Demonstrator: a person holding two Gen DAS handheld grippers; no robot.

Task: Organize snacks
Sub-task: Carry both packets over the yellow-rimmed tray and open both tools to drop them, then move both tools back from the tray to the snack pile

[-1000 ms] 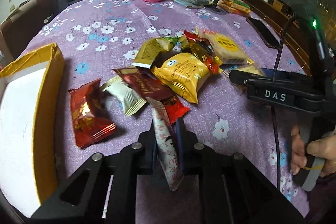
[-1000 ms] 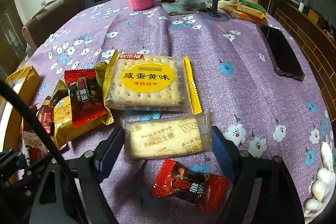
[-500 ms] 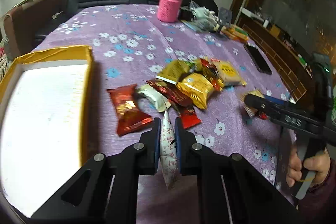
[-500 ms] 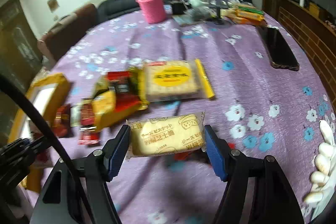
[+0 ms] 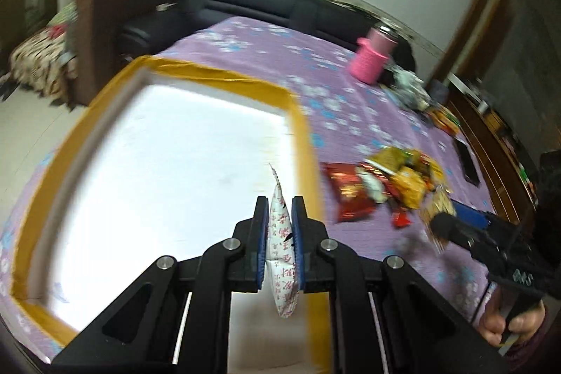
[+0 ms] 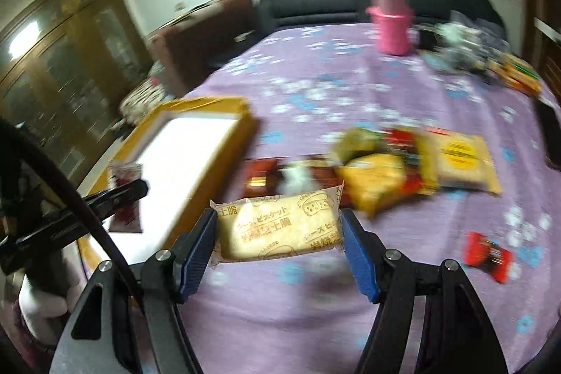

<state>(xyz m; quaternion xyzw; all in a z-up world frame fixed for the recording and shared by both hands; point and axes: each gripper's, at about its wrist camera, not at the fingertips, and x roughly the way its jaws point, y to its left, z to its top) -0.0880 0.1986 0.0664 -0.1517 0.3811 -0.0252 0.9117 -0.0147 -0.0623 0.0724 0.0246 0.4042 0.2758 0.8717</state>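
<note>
My left gripper (image 5: 279, 216) is shut on a white snack packet with red print (image 5: 280, 233) and holds it on edge above the yellow box (image 5: 224, 76), over its white floor near the right wall. My right gripper (image 6: 278, 226) is shut on a clear cheese biscuit pack (image 6: 280, 228), held above the purple cloth right of the box (image 6: 245, 125). The left gripper and its packet also show in the right wrist view (image 6: 122, 195). A pile of snacks (image 5: 392, 184) lies on the cloth; it also shows in the right wrist view (image 6: 378, 167).
A pink bottle (image 5: 373, 62) stands at the far side, with clutter (image 5: 410, 90) and a dark phone (image 5: 468, 163) to its right. A small red candy (image 6: 487, 255) lies alone at the right. A brown chair (image 5: 119, 9) and dark sofa (image 5: 273, 6) border the table.
Both grippers have lifted and swung left toward the yellow box with their packs. The left one now hangs over the box's floor; the biscuit pack has left the cloth.
</note>
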